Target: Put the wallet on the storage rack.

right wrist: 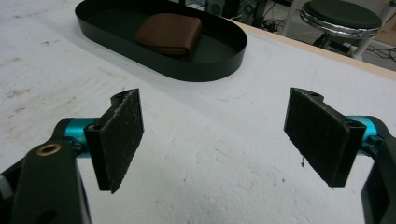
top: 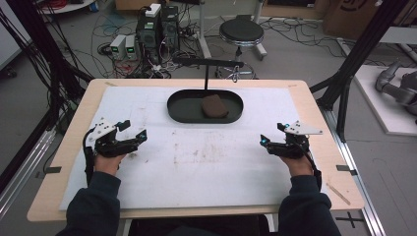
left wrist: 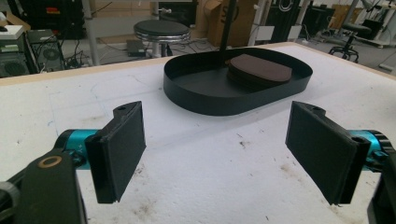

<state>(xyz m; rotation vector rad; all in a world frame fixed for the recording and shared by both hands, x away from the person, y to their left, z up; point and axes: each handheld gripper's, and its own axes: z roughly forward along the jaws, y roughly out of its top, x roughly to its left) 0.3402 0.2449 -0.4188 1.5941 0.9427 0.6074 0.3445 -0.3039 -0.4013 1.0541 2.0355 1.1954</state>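
Wallet (top: 215, 106), brown and folded, lies flat inside the black oval tray (top: 179, 110) at the far middle of the white surface (top: 206, 162), right of the tray's centre. A thin black post rises from the tray just beside it and carries a crossbar overhead.

Left claw (top: 132, 129) hovers over the near left of the surface, jaws spread wide with nothing between them. Right claw (top: 272, 133) sits at the near right, jaws likewise wide and holding nothing. Both point toward the tray and are well apart from it.

Assessment of handling: the wallet looks like soft leather, light, flexible, and not fragile. In the right gripper view its folded spine (right wrist: 164, 48) faces the near right, with the flat top face above. The spine is the thickest, firmest edge and likely the best place to pinch; a grip across the open edges may let the layers splay. The tray wall stands higher than the tray floor, so a claw must come in from above. The upright post close by limits approach from the left.
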